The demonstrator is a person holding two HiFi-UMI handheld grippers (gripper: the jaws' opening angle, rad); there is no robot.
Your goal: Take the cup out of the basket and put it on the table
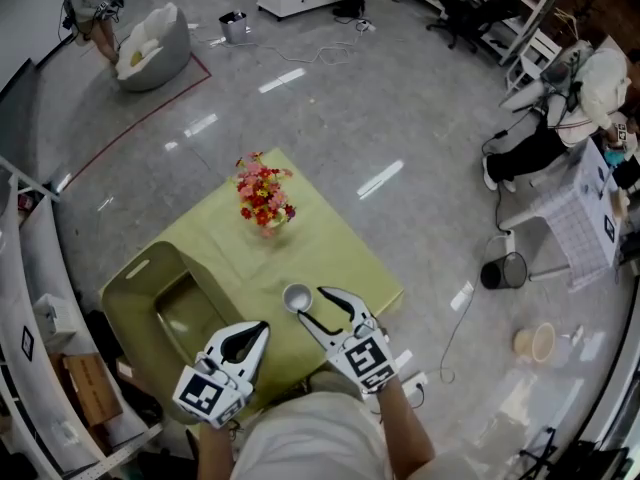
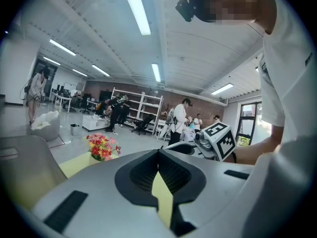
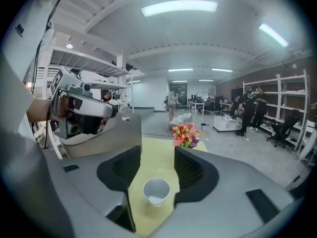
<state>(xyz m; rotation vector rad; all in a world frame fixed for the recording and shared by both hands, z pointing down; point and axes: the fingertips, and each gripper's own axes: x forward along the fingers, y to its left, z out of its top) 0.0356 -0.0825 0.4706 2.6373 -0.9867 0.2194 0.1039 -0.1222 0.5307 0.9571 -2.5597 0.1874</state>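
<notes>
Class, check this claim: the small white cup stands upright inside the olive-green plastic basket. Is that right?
No: the small white cup stands upright on the yellow-green tablecloth, outside the olive-green plastic basket, as the head view shows.

The left gripper [image 1: 259, 329] and right gripper [image 1: 311, 304] have pale grey shells with black ribbed pads (each bears a black-and-white marker cube [image 1: 368, 360]). The shirt [image 1: 312, 440] is white, short-sleeved.

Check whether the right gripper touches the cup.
Apart. Right gripper view: yellow cloth shows on both sides of the cup, between it and the right gripper's open jaws.
</notes>
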